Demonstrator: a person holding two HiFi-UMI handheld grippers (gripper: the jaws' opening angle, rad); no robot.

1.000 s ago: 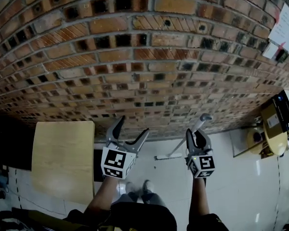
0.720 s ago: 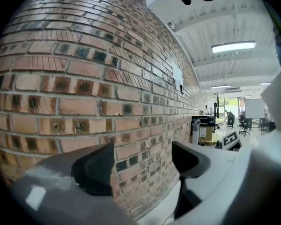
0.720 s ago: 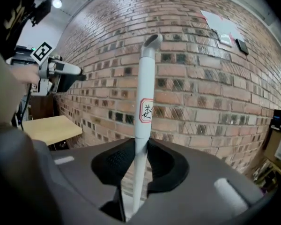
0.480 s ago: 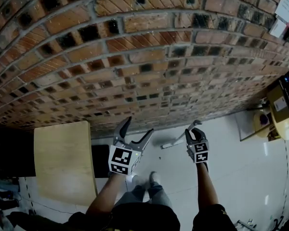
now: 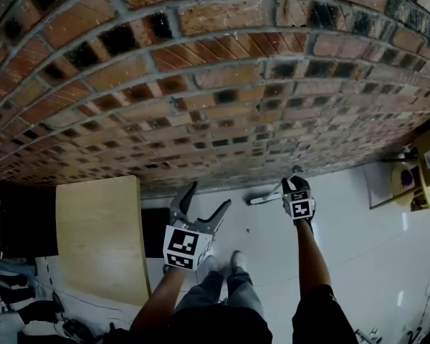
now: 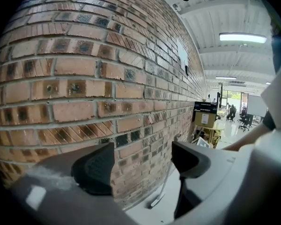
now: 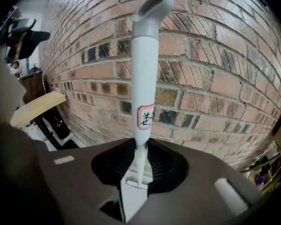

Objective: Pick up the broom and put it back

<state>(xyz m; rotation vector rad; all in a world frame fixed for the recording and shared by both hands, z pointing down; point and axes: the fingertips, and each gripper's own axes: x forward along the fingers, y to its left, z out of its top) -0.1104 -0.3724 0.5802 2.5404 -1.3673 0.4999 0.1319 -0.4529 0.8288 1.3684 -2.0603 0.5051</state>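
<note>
Head view is showing us standing close to a brick wall [image 5: 201, 84] and looking steeply down at a pale floor [image 5: 358, 249]. We are holding the right gripper [image 5: 295, 185] low, near the foot of the wall, and its jaws are gripping the broom [image 5: 265, 199]. The white handle is slanting from the jaws leftward and down to the floor by the base of the wall. Whether it is touching the bricks there, we cannot tell.

In the right gripper view, the jaws of the right gripper [image 7: 139, 165] are pressing together on the handle between their dark pads. The thicker white shaft of the broom [image 7: 144, 78] is sticking out beyond them towards the wall [image 7: 215, 78] and ending in an angled cap. A red-edged label [image 7: 145, 116] is sitting on the shaft just past the jaws.

We are carrying the left gripper [image 5: 209, 196] to the left of the broom and apart from it, with its jaws spread wide and nothing between them. In the left gripper view, the left gripper [image 6: 140, 165] is facing along the wall [image 6: 61, 78]. Farther off, through the gap between the open jaws, we are seeing the broom [image 6: 155, 200] leaning, with its lower end down on the floor beside the bricks.

A wooden worktop [image 5: 100, 242] is standing to our left by the wall. Our shoes [image 5: 222, 262] are showing on the floor between the two arms.
</note>
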